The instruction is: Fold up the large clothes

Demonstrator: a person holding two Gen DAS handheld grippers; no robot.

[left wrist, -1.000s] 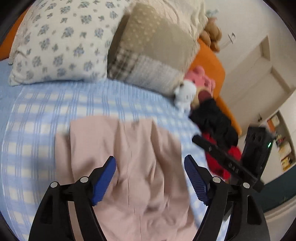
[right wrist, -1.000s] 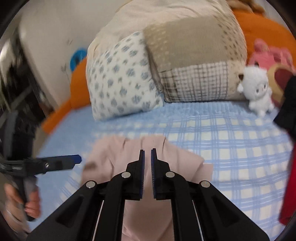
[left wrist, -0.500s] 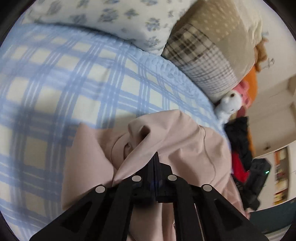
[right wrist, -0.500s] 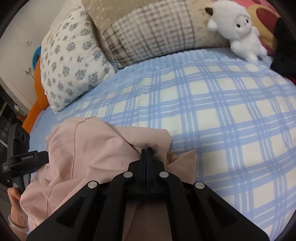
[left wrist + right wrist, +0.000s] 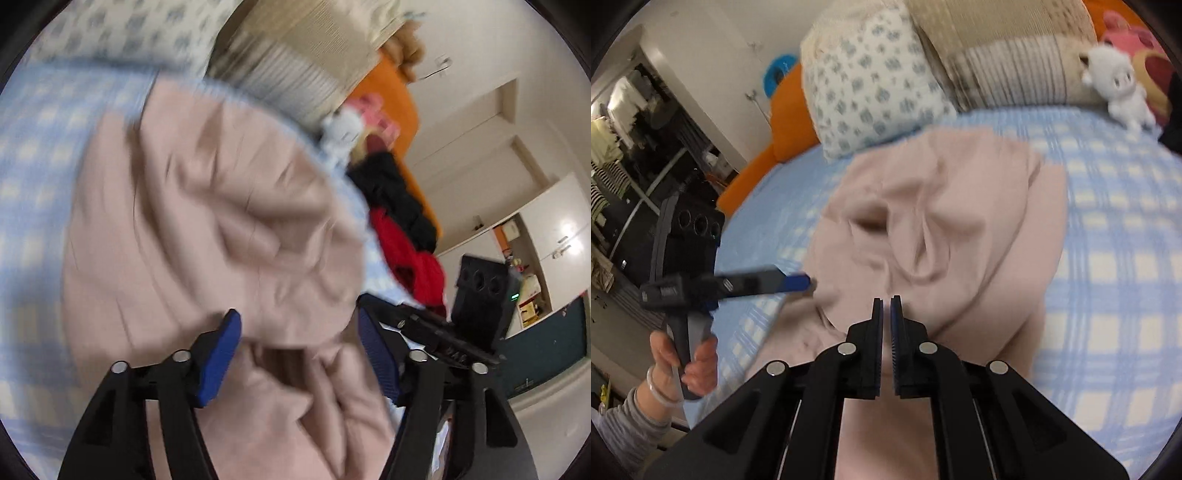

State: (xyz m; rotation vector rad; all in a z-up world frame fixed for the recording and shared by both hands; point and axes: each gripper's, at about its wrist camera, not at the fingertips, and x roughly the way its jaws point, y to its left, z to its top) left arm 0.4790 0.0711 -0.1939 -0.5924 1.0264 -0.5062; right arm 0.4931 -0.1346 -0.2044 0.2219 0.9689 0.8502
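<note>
Left gripper fingers have just opened, empty; right gripper fingers nearly closed, empty. Pink garment mid-frame on bed, folded once, rumpled; more folding left.

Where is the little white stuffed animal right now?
In the right wrist view, the white plush toy sits at upper right, against the beige checked pillow.

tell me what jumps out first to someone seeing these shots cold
A crumpled pale pink garment fills the middle of both views, heaped on a blue-and-white checked bedspread. At the head of the bed a floral pillow leans beside a beige patchwork cushion, with a white plush toy to their right. In the left wrist view, black and red clothes lie piled at the bed's right edge.
</note>
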